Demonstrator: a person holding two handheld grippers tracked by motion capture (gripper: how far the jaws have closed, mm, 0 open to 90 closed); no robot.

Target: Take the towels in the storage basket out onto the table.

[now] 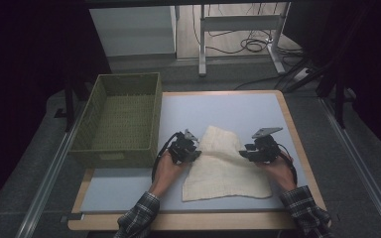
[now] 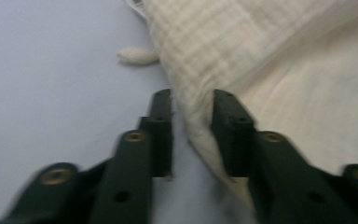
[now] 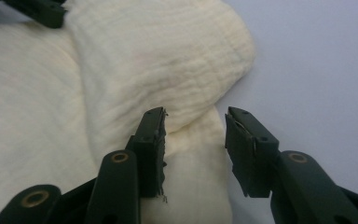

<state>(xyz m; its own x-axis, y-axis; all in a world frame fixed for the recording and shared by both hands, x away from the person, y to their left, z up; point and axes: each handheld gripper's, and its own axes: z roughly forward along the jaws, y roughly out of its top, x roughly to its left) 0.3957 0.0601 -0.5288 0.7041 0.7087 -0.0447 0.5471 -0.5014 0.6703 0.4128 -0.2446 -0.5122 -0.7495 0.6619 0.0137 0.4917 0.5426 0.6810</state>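
A cream, crinkled cloth [image 1: 225, 168] lies partly folded on the pale blue mat [image 1: 228, 106]. My left gripper [image 1: 196, 150] is at the cloth's left edge, my right gripper [image 1: 243, 152] at its right edge. In the left gripper view the jaws [image 2: 192, 100] stand apart with the cloth's edge [image 2: 242, 56] lying between them and mat showing beside the left jaw. A small cream tag [image 2: 137, 55] sticks out from that edge. In the right gripper view the jaws [image 3: 196, 116] are open astride the folded cloth border [image 3: 168, 60], not pressing on it.
A green woven basket [image 1: 111, 156] stands at the table's left, close to my left hand. The mat's far half and right margin are bare. The wooden table edge [image 1: 178, 220] runs along the front, and a desk frame and cables stand on the floor beyond.
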